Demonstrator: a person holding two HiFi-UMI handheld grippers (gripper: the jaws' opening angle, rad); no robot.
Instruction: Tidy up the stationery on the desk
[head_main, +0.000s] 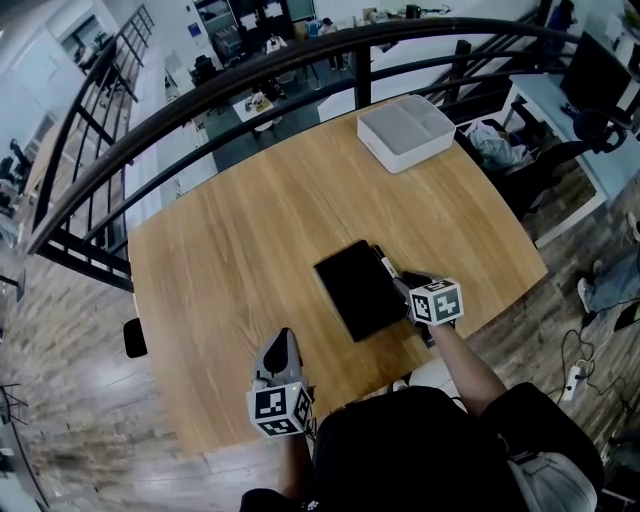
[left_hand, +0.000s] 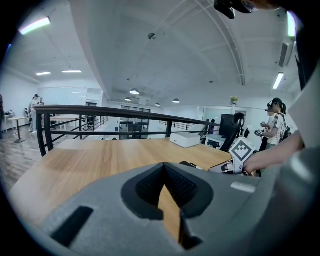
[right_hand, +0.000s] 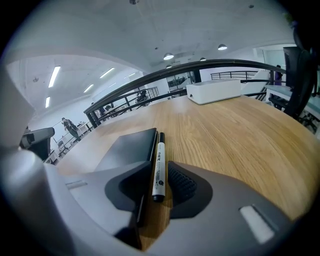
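Head view: left tool (head_main: 284, 345) sat low over the near edge of the counter (head_main: 230, 240), clear of everything. Right tool (head_main: 402, 285) was at the right edge of the black notebook (head_main: 358, 292), with a marker (head_main: 387, 266) just beside that edge. White box (head_main: 407, 131) was at the far side, well apart. The cube and hand covered most of the right tool's jaws here.

Left gripper view: jaws pressed together, nothing in them. Only a sliver of the notebook showed past the tool body.

Right gripper view: jaws spread, the marker lying on the counter between them, pads off the barrel. It ran parallel to the notebook; contact couldn't be confirmed.

Read as a set-down beside the notebook. To do it well: keep the jaws wide and back out along the marker's axis before lifting, so neither pad rolls it. The left jaw overlapped the notebook's near corner, so mind that side.

Marker print was too small to read.
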